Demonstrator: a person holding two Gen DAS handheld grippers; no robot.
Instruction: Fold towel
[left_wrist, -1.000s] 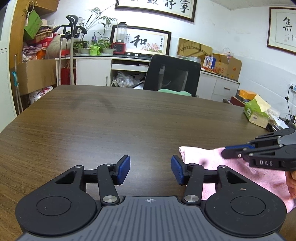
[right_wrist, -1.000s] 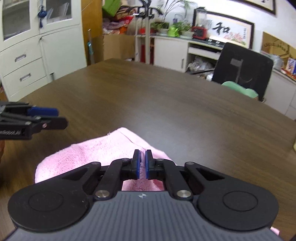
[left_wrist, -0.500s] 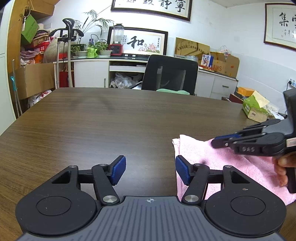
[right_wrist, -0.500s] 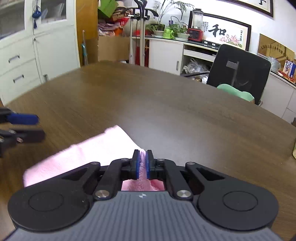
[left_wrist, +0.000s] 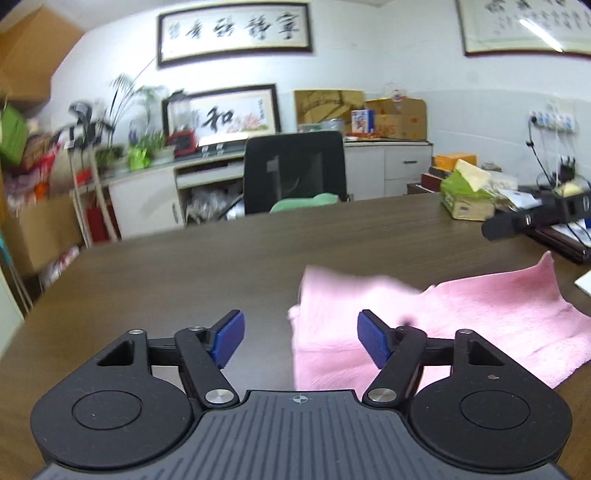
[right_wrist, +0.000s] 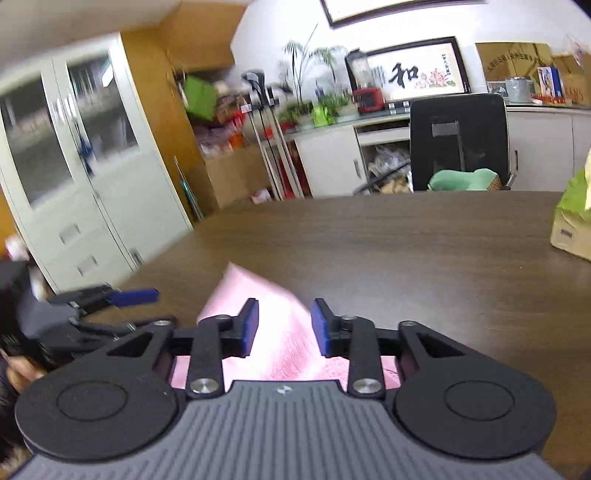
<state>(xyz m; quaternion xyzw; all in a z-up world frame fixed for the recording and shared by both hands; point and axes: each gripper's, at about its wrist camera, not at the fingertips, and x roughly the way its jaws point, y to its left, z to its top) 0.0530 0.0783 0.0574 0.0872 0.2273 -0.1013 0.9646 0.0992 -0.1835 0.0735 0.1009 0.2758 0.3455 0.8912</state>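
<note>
A pink towel (left_wrist: 461, 317) lies rumpled on the dark wooden table (left_wrist: 184, 280), partly folded over itself. My left gripper (left_wrist: 300, 339) is open and empty, its right finger over the towel's left edge. My right gripper (right_wrist: 283, 328) is open above the towel (right_wrist: 280, 332), which shows blurred between its fingers. The right gripper also shows in the left wrist view (left_wrist: 517, 221), raised at the far right. The left gripper shows at the left in the right wrist view (right_wrist: 122, 299).
A black office chair (left_wrist: 295, 170) with a green cushion stands behind the table. A green tissue box (left_wrist: 467, 199) and cables lie at the table's right end. White cabinets (right_wrist: 74, 184) and cluttered shelves line the walls.
My right gripper has opened and let go of the towel, then lifted away to the right. The towel has dropped onto the table. The left gripper stays open.
</note>
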